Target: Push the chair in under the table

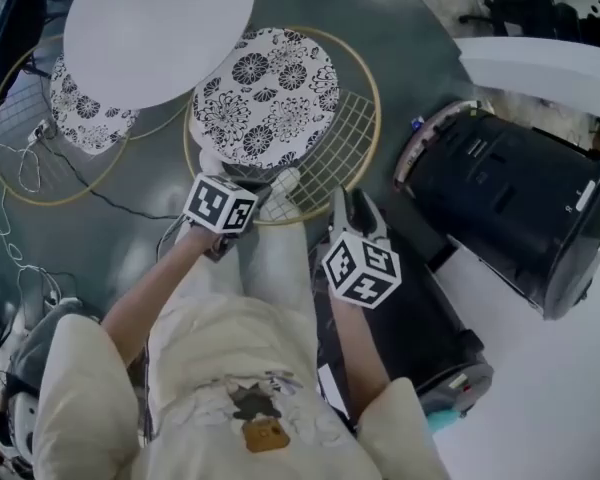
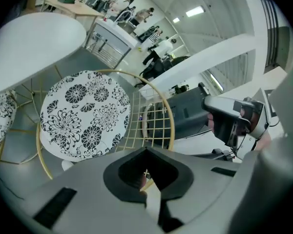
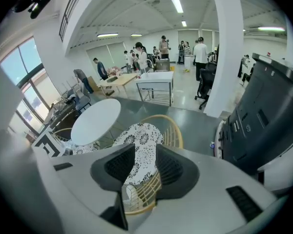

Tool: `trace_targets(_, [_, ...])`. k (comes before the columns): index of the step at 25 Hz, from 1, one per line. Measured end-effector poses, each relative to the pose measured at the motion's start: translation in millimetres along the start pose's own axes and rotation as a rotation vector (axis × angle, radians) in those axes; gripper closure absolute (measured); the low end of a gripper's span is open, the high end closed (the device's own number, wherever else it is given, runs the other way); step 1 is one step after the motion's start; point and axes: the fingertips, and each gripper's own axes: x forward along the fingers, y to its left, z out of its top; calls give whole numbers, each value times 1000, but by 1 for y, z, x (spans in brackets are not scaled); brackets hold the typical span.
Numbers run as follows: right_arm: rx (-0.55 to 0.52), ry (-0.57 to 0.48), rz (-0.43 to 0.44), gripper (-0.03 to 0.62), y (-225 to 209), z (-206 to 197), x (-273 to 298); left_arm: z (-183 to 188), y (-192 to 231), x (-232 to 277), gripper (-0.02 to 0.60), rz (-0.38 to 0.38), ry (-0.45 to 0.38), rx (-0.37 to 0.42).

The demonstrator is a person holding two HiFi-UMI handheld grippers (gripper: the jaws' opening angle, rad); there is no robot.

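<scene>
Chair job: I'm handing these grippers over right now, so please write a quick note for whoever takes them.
Left gripper: shut, holding nothing, close to the chair's wire back.
Right gripper: open, empty, clear of the chair.
Chair: one edge of the seat is under the table; most of the seat and the back stick out.
Done: chair partly in.
Left: probably another push on the back to slide it further under.

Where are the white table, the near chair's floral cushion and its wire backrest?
white table [image 1: 160, 28]: head view, middle of top
floral cushion [image 1: 265, 93]: head view, centre of pad
wire backrest [image 1: 345, 146]: head view, grid mesh
</scene>
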Motion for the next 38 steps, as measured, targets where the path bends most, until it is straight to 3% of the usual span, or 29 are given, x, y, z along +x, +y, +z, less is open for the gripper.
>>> trace_targets(7, [-63, -103, 94, 491, 71, 47, -34, 23, -39, -81, 574, -5, -111, 35])
trace_targets(14, [-103, -142, 199, 557, 147, 54, -64, 39, -71, -169, 574, 39, -268, 80])
trace_targets(20, [-144, -206, 275, 576, 204, 59, -81, 44, -84, -227, 574, 73, -385, 141])
trace_targets(28, [-189, -291, 379, 586, 258, 51, -102, 41, -97, -261, 574, 128, -453, 250])
trace_targets(33, [-214, -318, 394, 586, 268, 52, -108, 42, -91, -278, 574, 142, -514, 215])
trace_targets(38, [-199, -315, 391, 586, 255, 51, -110, 43, -102, -271, 574, 136, -525, 226])
